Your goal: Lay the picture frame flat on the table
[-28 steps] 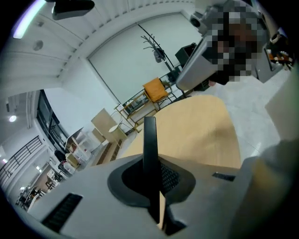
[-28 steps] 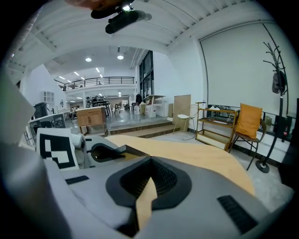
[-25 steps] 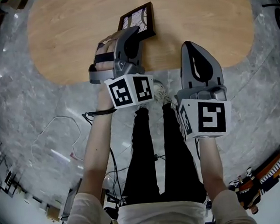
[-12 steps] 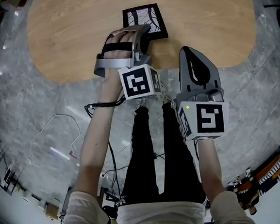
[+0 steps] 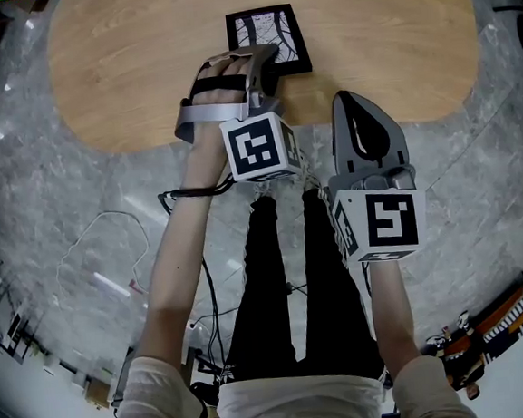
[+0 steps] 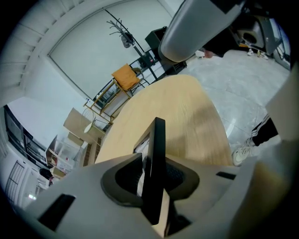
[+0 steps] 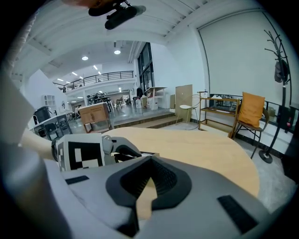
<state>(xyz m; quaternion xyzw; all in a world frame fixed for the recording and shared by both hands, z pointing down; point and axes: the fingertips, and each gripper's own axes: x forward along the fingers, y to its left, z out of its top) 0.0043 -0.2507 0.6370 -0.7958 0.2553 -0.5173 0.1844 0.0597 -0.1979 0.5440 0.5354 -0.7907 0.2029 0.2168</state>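
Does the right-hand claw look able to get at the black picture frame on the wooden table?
Probably yes. The right claw hovers over the near edge of the light wooden table, with only bare wood between it and the black picture frame. Its shut jaws would have to open first.

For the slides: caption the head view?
Left gripper jaws, just opening, around the picture frame lying on the table.
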